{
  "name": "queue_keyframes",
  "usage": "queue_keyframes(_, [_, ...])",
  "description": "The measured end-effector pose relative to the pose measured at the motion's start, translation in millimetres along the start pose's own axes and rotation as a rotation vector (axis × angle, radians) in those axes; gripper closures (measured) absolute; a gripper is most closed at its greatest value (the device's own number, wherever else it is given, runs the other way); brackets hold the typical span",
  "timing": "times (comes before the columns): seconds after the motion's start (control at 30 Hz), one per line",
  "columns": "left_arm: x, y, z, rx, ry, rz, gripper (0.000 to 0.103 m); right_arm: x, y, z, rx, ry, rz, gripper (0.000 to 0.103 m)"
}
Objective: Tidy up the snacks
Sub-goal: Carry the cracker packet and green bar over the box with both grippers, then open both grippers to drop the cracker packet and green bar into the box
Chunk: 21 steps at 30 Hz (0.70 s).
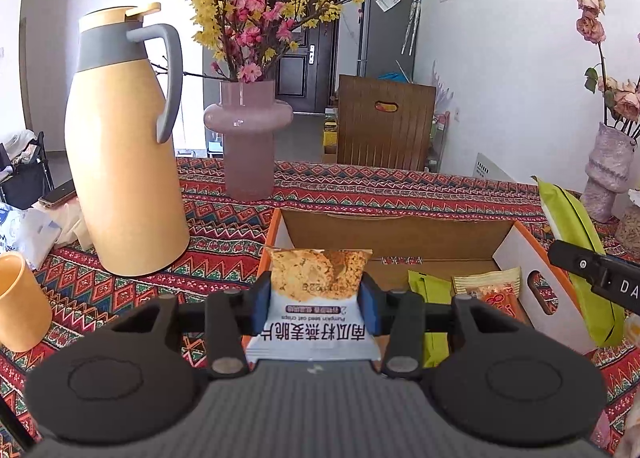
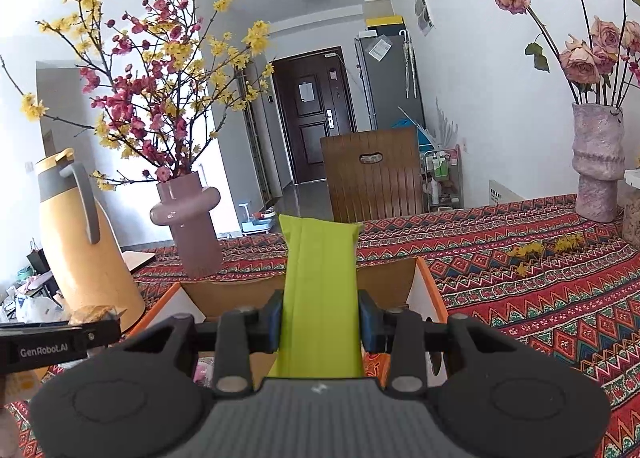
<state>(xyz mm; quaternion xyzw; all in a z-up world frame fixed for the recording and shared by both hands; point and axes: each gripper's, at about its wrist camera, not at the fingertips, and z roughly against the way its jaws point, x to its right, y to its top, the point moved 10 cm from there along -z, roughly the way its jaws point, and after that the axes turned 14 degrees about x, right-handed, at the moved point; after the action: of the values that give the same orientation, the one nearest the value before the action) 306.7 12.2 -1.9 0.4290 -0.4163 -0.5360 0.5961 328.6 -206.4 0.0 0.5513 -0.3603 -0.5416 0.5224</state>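
My left gripper [image 1: 317, 304] is shut on an oat crisp packet [image 1: 318, 278], white below with a biscuit picture on top, held just above the near left rim of an open cardboard box [image 1: 392, 234]. Inside the box lie a green packet [image 1: 430, 290] and an orange snack packet [image 1: 494, 294]. My right gripper [image 2: 320, 322] is shut on a long lime-green packet [image 2: 320, 282], held upright over the same cardboard box [image 2: 426, 282]. In the left wrist view that lime-green packet [image 1: 576, 242] and the right gripper show at the right edge.
On the patterned tablecloth [image 1: 360, 186] stand a tall yellow thermos jug [image 1: 120, 162], a pink vase of flowering branches [image 1: 248, 142] and a yellow cup [image 1: 20, 302]. A textured vase of dried roses [image 2: 598, 162] stands far right. A wooden chair [image 2: 372, 174] sits behind the table.
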Motion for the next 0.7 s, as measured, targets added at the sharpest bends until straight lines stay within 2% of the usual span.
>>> queue_keyframes(0.37, [-2,-22,-38,-0.033,0.02,0.024,0.058,10,-24,-35,-0.046,-0.006,-0.027,0.067])
queue_keyframes(0.7, [5,-29,-40,0.009,-0.005,0.006,0.058,6,-37,-41,-0.076,0.002,-0.005,0.066])
